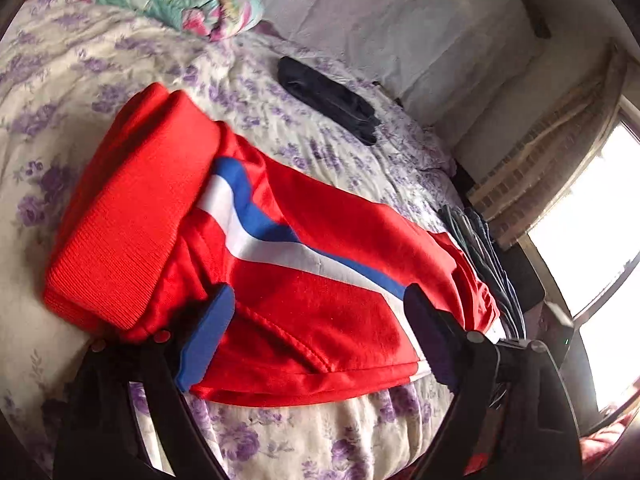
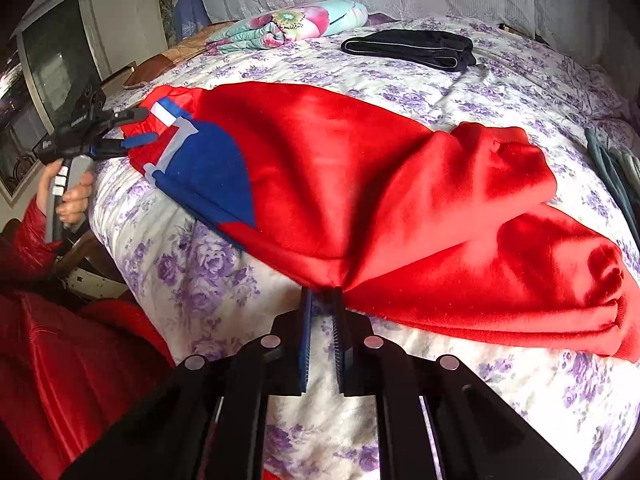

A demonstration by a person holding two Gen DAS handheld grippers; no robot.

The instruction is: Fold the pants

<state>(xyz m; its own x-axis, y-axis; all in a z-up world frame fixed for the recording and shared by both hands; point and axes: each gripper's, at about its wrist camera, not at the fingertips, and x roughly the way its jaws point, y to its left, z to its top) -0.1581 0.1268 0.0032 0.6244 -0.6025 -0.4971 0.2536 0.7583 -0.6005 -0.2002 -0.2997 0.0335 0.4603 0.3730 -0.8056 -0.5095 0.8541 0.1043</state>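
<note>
The red pants (image 2: 360,184) lie across the bed (image 2: 208,272), one end folded over. The right gripper (image 2: 323,294) pinches their near edge, jaws almost together. The left gripper (image 1: 320,308) stands with jaws wide, straddling the other end without pressing it.

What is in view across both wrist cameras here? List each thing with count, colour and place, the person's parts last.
pants: one, red with blue and white stripes, spread across the bed
bedspread: one, cream with purple flowers, under everything
black garment: one, folded, far side
quilt: one, teal and pink, rolled, far end
striped pile: one, grey-blue, bed edge
left gripper: open, over the pants
right gripper: pinching the pants' near edge
hand: one, on the left gripper's handle
</note>
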